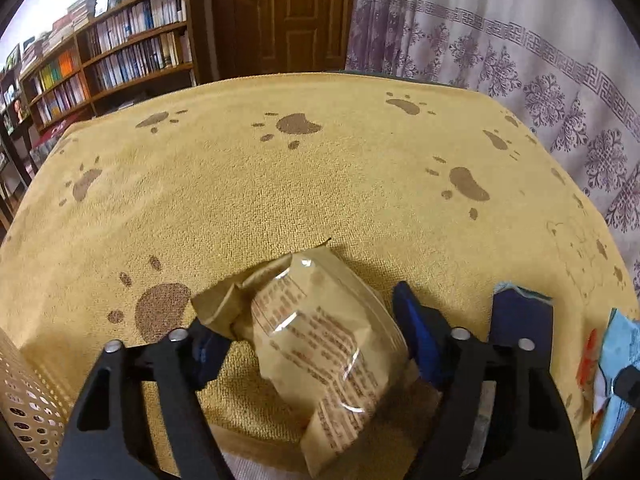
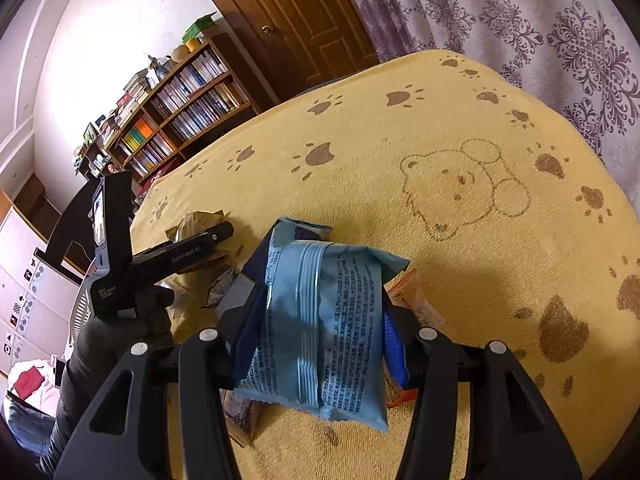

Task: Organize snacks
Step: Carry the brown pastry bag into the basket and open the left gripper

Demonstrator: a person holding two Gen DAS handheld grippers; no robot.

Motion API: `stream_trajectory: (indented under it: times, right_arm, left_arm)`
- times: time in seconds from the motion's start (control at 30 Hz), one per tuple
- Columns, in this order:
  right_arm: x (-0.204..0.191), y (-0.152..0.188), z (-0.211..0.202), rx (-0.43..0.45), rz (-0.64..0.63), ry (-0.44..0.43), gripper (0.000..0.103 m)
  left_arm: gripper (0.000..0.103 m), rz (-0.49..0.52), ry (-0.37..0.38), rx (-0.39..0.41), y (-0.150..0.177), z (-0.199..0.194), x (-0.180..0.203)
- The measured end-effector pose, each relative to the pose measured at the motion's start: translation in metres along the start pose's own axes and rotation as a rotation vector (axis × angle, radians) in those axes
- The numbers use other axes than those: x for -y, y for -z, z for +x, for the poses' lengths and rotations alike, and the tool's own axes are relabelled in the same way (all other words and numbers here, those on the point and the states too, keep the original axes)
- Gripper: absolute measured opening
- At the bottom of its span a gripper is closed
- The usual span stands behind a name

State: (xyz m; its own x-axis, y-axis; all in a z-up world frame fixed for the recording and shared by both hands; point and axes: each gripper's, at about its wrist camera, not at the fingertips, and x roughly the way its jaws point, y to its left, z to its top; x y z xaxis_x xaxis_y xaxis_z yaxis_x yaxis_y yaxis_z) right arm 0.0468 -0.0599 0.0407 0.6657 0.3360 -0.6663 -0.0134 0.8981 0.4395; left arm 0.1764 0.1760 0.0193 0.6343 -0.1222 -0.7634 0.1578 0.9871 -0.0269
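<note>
A tan paper snack packet (image 1: 316, 344) with red print sits between the blue pads (image 1: 416, 336) of my left gripper (image 1: 312, 342), which is shut on it just above the yellow paw-print cloth (image 1: 280, 184). In the right wrist view my right gripper (image 2: 320, 336) is shut on a light blue snack packet (image 2: 324, 320) with black print, held over the cloth (image 2: 460, 120). That view also shows the left gripper (image 2: 218, 234) at the left, with the tan packet (image 2: 196, 220) at its tip and a gloved hand (image 2: 120, 332) holding it.
A beige perforated basket (image 1: 24, 392) stands at the lower left. An orange packet (image 2: 412, 296) and dark packets (image 2: 240, 412) lie under the right gripper. A dark blue packet (image 1: 520, 316) lies right of the left gripper. Behind the table are a bookshelf (image 1: 120, 48), a door (image 1: 288, 12) and a curtain (image 1: 520, 60).
</note>
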Motion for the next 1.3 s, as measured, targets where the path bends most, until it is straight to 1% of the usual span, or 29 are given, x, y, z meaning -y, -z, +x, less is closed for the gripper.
stream_trajectory:
  times: [0.1, 0.17, 0.27, 0.33, 0.63, 1.03, 1.3]
  right_arm:
    - [-0.001, 0.001, 0.0, -0.001, -0.001, 0.0, 0.052]
    - [-0.001, 0.001, 0.0, 0.001, -0.002, -0.002, 0.052]
    - [-0.001, 0.001, -0.001, 0.006, -0.005, -0.004, 0.052]
    - [-0.003, 0.001, -0.003, 0.01, -0.007, -0.006, 0.052]
    - [-0.009, 0.003, -0.009, 0.021, -0.012, -0.015, 0.052]
    - [-0.033, 0.011, -0.025, 0.051, -0.053, -0.047, 0.052]
    - [-0.047, 0.016, -0.03, 0.054, -0.063, -0.069, 0.052]
  left_arm:
    - [0.063, -0.003, 0.006, 0.011, 0.001, -0.004, -0.003]
    - [0.061, -0.017, 0.011, 0.015, 0.003, -0.007, -0.006]
    - [0.06, -0.018, -0.004, 0.032, 0.005, -0.014, -0.007]
    - [0.06, -0.009, -0.02, 0.048, 0.007, -0.019, -0.005]
    - [0.059, 0.057, -0.125, 0.176, 0.012, -0.066, 0.004]
    - [0.059, 0.057, -0.17, 0.261, 0.027, -0.116, -0.006]
    - [0.059, 0.037, -0.203, 0.306, 0.037, -0.139, -0.021]
